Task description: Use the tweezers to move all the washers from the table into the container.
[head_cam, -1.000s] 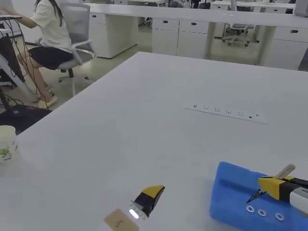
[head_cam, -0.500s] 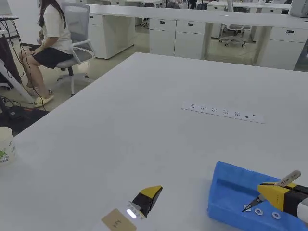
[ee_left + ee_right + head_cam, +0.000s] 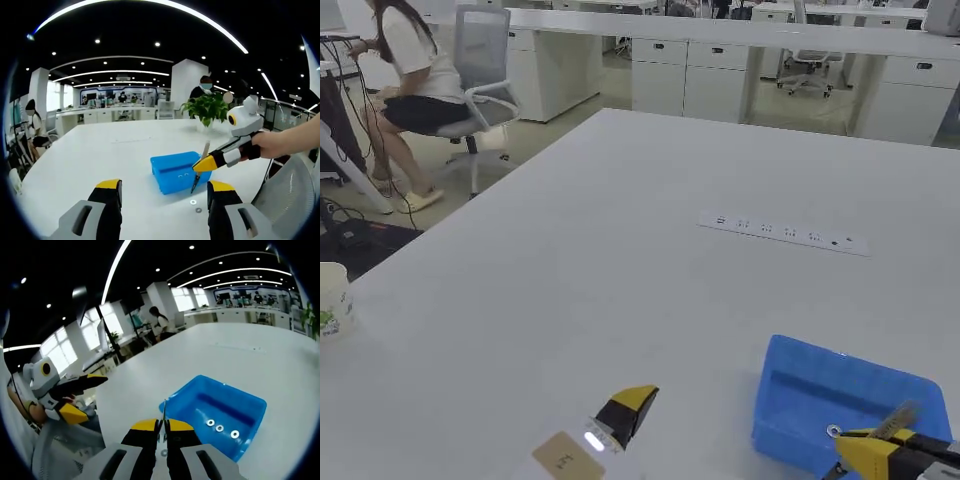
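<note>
**Washer transfer: three in, at least two left**

Worktop [image 3: 620, 250]: white, broad, mostly bare. The blue container [image 3: 820, 390] sits upright on it, toward the person's side and to their right.

Left tongs [image 3: 164, 186]: jaws spread wide with nothing between them. They are held over the worktop well to the left of the container. Judged idle.

Right tongs [image 3: 163, 424]: jaws pressed together on the tweezers [image 3: 194, 182], clamping them partway along their length. In the left gripper view the tweezers slant downward. Their tips are outside the container's near wall, low over the worktop. The tips are too small to show whether they carry a washer.

Washers [image 3: 220, 428]: three lie in a row on the container floor, each apart from the next.

Loose washers [image 3: 193, 202]: two lie on the worktop just beside the container's near wall, close under the tweezer tips.

Judgement on progress: the transfer is under way but not complete.
- Done: three washers are in the container.
- Left: at least the two loose washers. More could lie hidden behind the tongs or out of frame, so the count left is a minimum.
- Step in hand: it looks like a pick-up of one of the loose pair.
</note>
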Available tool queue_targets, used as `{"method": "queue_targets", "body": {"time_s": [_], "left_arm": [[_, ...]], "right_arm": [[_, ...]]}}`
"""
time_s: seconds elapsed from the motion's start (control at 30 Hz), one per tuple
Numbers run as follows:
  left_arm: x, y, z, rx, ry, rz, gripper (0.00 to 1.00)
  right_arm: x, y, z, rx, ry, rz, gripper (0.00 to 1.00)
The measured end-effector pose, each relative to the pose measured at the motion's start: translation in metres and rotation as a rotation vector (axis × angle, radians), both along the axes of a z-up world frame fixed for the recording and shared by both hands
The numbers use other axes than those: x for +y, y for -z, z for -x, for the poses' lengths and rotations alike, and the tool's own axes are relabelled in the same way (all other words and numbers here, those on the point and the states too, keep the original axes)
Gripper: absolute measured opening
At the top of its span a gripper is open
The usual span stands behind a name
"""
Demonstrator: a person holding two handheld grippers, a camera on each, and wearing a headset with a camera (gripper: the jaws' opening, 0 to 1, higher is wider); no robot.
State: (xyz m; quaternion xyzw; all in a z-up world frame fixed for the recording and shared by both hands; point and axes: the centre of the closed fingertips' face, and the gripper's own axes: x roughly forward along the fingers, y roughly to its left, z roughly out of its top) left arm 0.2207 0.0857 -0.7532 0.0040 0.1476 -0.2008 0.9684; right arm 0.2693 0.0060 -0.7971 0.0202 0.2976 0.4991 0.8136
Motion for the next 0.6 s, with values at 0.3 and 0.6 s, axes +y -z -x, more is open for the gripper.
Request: {"method": "queue_targets", "body": {"time_s": [0.3,0.6], "left_arm": [[-0.001,-0.001,0.000,0.001,0.002,-0.002,0.69],[0.000,-0.001,0.000,-0.001,0.000,0.000,0.69]], "right_arm": [[-0.002,0.018,0.007,0.030,-0.023,0.037,0.03],[0.000,0.023,0.011,0.015,-0.045,0.066,0.03]]}}
